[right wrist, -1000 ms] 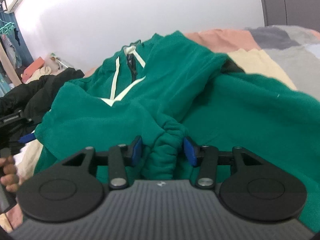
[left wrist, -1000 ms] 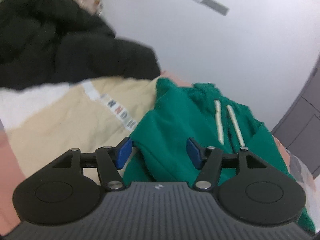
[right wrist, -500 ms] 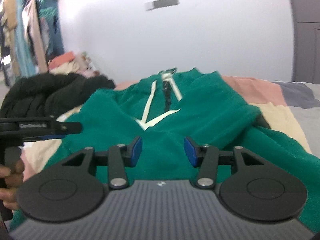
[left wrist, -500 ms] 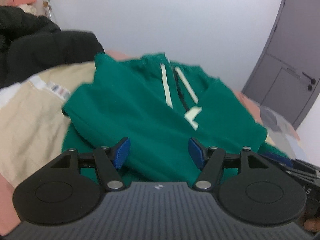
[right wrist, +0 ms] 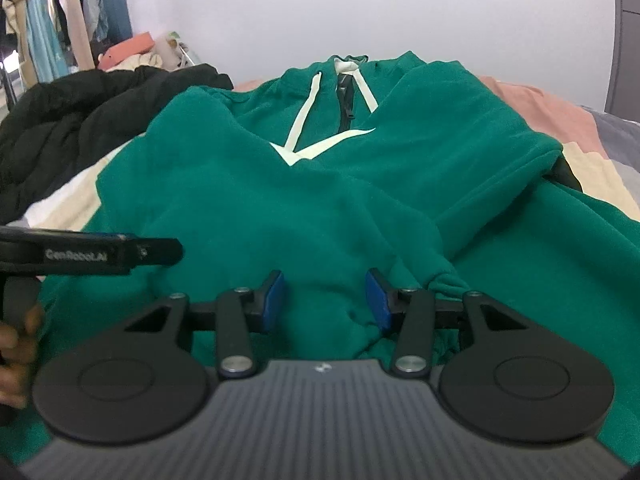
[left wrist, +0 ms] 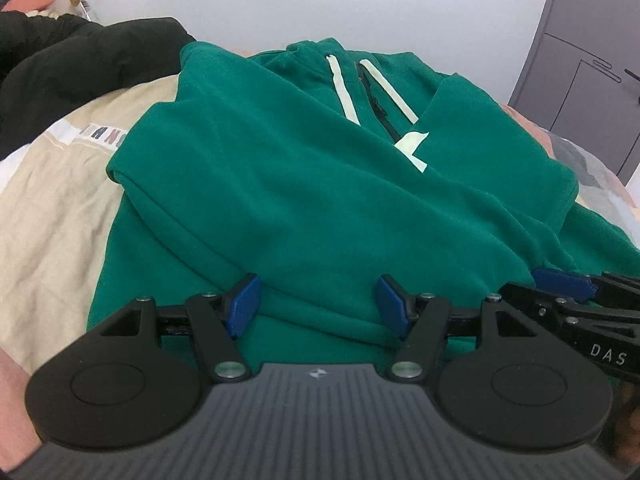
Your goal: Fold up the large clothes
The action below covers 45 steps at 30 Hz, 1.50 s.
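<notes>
Under green hoodie (left wrist: pixel 320 184), hidden bedspread (left wrist: pixel 52 200).

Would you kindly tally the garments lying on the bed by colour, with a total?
Green fleece hoodie with cream drawstrings: 1
Black padded jacket: 1
Total: 2

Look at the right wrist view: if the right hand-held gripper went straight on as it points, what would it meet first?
Most likely the green hoodie: the right hand-held gripper points down at its bunched fabric, jaws closing but not yet gripping. Depth is hard to judge.
</notes>
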Tool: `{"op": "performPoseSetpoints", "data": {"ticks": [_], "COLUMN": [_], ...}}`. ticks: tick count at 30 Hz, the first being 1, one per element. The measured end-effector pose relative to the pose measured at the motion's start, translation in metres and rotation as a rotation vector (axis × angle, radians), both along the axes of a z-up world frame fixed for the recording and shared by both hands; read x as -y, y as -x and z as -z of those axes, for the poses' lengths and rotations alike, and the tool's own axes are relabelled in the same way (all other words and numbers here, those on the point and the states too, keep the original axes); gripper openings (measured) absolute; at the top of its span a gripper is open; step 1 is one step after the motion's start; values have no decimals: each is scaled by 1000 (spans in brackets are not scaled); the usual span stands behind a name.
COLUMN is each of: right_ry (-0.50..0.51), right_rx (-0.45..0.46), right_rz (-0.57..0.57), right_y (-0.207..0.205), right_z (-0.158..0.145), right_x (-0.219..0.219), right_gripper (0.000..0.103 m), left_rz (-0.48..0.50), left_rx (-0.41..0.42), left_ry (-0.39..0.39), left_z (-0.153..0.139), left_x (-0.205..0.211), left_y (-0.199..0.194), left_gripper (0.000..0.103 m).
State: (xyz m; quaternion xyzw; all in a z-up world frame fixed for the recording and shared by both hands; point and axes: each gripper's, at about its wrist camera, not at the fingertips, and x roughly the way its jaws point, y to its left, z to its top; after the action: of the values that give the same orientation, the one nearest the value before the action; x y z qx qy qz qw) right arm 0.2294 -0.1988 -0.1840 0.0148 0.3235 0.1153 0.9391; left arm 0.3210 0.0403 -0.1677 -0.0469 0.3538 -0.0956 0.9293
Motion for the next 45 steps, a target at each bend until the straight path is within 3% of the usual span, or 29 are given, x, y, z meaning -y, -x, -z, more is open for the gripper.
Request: {"op": "performPoseSetpoints", "data": {"ticks": [4, 8, 11, 14, 18, 19, 21, 22, 26, 30, 35, 40, 41, 43, 44, 45], "right_ry": [-46, -126, -205, -238, -230, -226, -205, -195, -162, -143, -212, -342, -363, -368, -367, -350], "right_rx": [4, 37, 61, 94, 123, 127, 136, 139, 151, 154, 15, -117, -130, -159, -162, -153], "right_rz": [16, 41, 59, 58, 62, 61, 59, 50, 17, 68, 147, 147, 127, 92, 72, 55], "right_y": [2, 8, 4, -16, -69, -85, -124, -144, -239, -341, -444, -495, -498, -502, -502, -500], "right_z": [-3, -19, -38, -59, -83, -87, -93, -94, -92, -81, -53, -18, -12, -3, -2, -3], "right_x": [6, 16, 27, 36, 46, 48, 50, 49, 40, 32, 34, 41, 39, 33, 28, 24], "right_gripper": [47, 48, 48, 49, 50, 53, 69, 71, 70, 71, 71, 71, 71, 72, 70, 60], "left_rz": [-15, -10, -12, 3, 5, -8, -25, -34, -55, -53, -84, -77, -79, -60, -48, -32], "left_rx": [6, 61, 85, 128, 121, 108, 89, 85, 60, 29, -20, -64, -65, -72, -72, -65], "left_ry": [52, 97, 180, 161, 183, 204, 248, 265, 310, 340, 375, 411, 405, 393, 380, 360], "left_z": [-9, -34, -59, -87, -108, -109, -109, -107, -90, -68, -41, -20, -19, -18, -20, -23], "left_x": [-5, -12, -20, -15, -8, -10, -14, -16, -20, -15, -11, -7, -5, -1, 2, 5], "left_y": [5, 16, 11, -12, -73, -97, -144, -165, -270, -364, -438, -479, -482, -484, -482, -481], "left_gripper": [72, 75, 78, 78, 79, 79, 79, 79, 79, 79, 79, 78, 75, 45, 37, 28]}}
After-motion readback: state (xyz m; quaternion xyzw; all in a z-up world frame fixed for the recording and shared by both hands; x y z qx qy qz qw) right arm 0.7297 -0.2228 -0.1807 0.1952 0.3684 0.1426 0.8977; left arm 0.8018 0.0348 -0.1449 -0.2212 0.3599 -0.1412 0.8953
